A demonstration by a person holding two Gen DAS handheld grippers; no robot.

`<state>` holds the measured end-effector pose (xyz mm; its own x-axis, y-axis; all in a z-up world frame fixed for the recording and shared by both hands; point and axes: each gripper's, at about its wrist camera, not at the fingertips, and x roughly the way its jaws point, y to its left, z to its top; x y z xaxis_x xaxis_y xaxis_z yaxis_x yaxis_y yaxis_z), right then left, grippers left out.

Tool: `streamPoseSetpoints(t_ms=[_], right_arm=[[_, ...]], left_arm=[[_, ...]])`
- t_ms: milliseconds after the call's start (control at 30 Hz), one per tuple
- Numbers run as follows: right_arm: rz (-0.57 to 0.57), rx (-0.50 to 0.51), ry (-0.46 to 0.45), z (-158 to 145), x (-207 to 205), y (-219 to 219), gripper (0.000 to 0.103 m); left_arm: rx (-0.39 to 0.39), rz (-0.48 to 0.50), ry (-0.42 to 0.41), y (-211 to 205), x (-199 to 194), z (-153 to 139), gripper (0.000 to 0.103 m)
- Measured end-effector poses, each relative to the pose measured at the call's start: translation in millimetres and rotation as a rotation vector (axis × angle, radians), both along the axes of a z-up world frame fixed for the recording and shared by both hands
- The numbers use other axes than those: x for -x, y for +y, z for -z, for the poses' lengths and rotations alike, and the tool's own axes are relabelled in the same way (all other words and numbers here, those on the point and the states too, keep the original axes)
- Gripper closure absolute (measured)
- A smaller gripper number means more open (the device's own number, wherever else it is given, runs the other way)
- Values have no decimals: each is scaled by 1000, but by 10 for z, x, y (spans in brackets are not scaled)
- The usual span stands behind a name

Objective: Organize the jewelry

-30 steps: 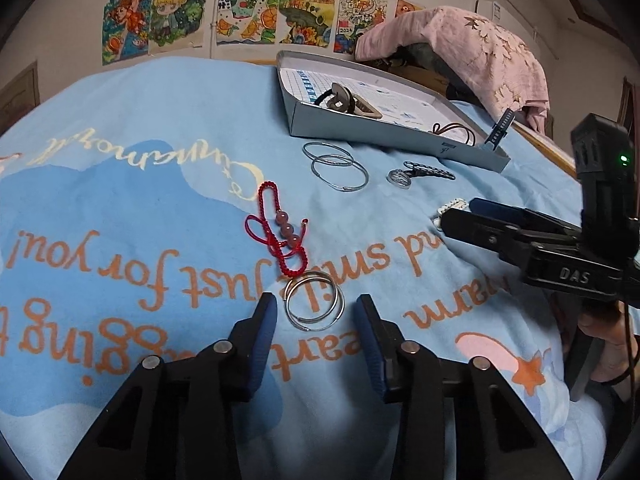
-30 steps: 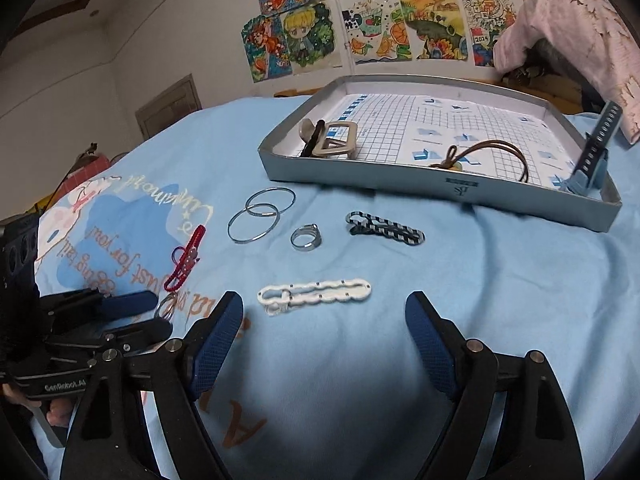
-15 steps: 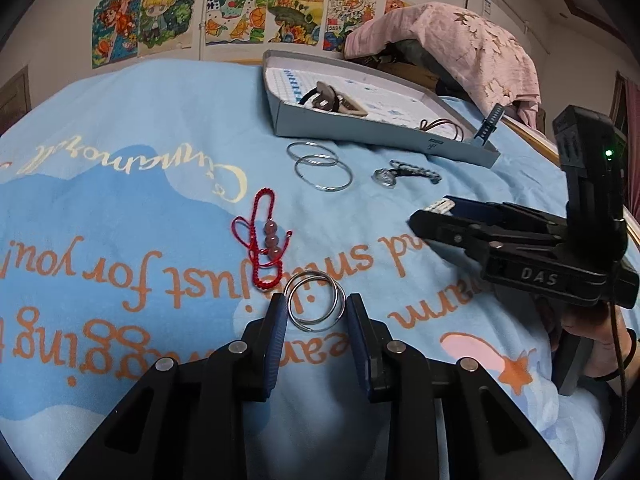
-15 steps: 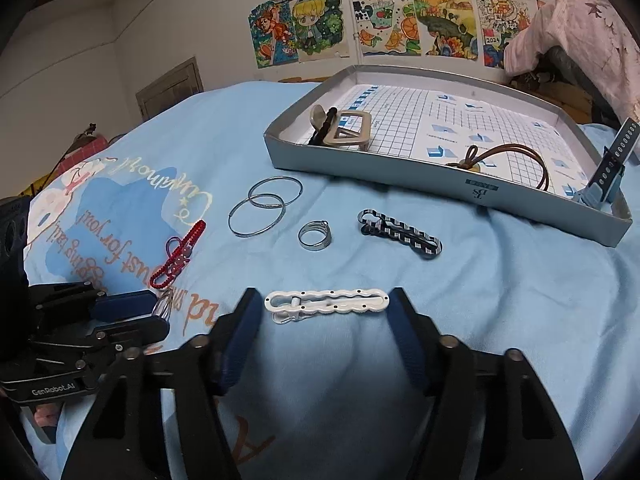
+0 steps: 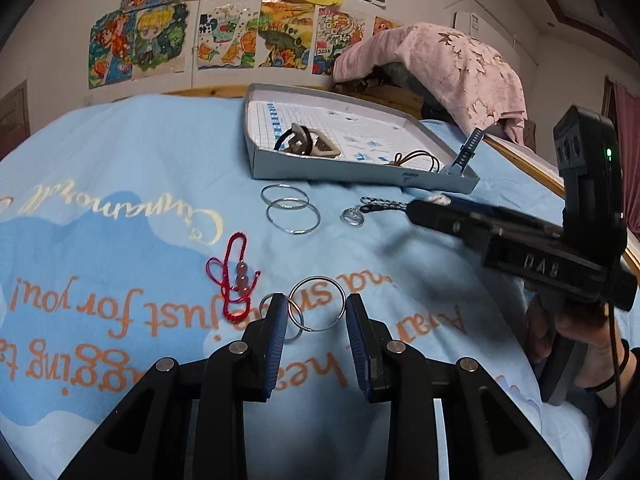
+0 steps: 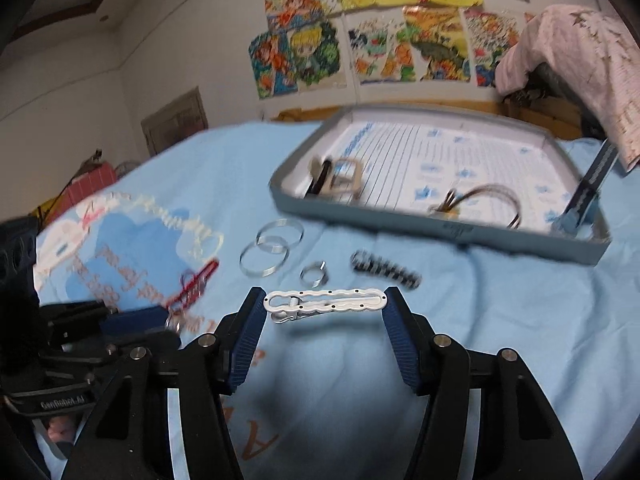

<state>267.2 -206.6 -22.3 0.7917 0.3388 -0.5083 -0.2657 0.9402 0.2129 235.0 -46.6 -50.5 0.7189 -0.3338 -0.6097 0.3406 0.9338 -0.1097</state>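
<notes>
Spanning the right gripper [image 6: 325,305], the white clip [image 6: 326,305] is a flat scalloped bar with small holes, held end to end between the blue fingers [image 6: 250,330] above the blue bedsheet [image 6: 500,320]. The left gripper [image 5: 316,318] sits narrowed around 2 linked silver rings [image 5: 316,309]; firm contact cannot be confirmed. 1 ring is partly hidden behind the left finger. The right wrist view is motion-blurred, obscuring the grey tray [image 6: 440,224] contents. Compared with 0.5 s earlier, the clip has lifted off the sheet.
</notes>
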Motion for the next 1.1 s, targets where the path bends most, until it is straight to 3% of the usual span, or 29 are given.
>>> streamPoseSetpoints(t_ms=[267,600,833,1000,1100], right_arm=[[61,-39,-41,-121,-66,-295,48],[207,-56,-96,-260,-406,-801,48],[296,-105,2,-141,-810,-1173,48],[340,-134,77,66,-1000,-1261,48],[349,-136,76,104,-1015,-1258,48]], left_arm=[[31,-4,-57,-124,-195,-345,75],[100,56,-119,-700,-1007,-779,75],[116,49,-63,-1016,-1538,-577,75],[136,20,7,-1013,-1694,-376,74],[147,-3,38,-997,-1742,-314,74]])
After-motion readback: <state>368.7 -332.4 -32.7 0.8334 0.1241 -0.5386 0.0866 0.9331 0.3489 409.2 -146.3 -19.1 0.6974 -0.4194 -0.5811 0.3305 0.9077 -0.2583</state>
